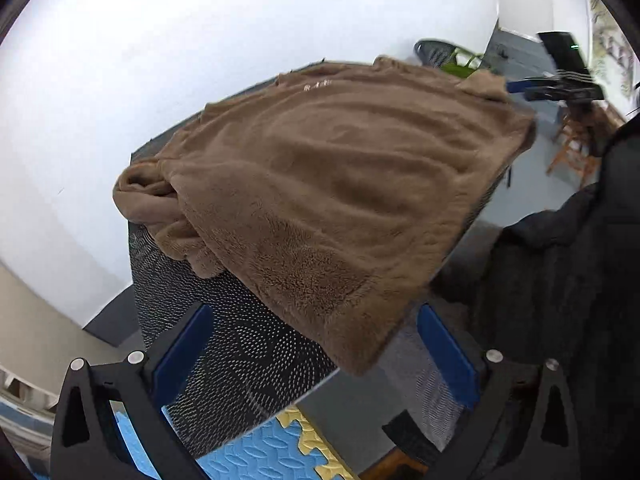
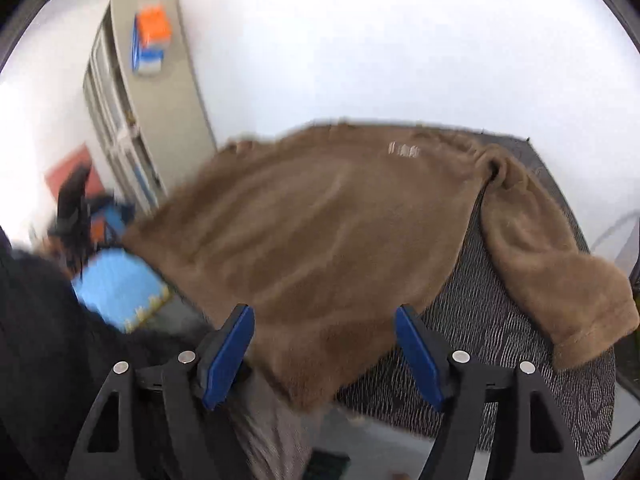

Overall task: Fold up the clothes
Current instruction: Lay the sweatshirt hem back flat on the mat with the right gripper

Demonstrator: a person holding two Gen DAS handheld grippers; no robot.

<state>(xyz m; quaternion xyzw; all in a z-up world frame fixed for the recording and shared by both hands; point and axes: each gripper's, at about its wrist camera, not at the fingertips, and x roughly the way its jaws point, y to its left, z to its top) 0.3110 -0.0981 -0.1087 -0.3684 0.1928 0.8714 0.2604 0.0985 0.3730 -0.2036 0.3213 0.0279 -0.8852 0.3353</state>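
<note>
A brown fleece sweater (image 1: 340, 184) lies spread, front up, on a table covered with a dark patterned cloth (image 1: 240, 360). One sleeve is bunched at its left edge (image 1: 160, 200). In the right wrist view the sweater (image 2: 320, 220) shows its other sleeve (image 2: 560, 280) stretched out over the cloth (image 2: 500, 320). My left gripper (image 1: 316, 344) is open, and the sweater's near hem corner hangs between its blue pads without touching them. My right gripper (image 2: 324, 344) is open over the near hem, its pads clear of the fleece. It also appears far right as right gripper (image 1: 560, 84).
A beige cabinet (image 2: 152, 120) with an orange and blue box (image 2: 150, 40) on top stands by the white wall. Blue foam mats (image 1: 260, 452) cover the floor. A wooden stool (image 1: 576, 152) stands far right. The person's dark clothing (image 1: 560, 280) is close on the right.
</note>
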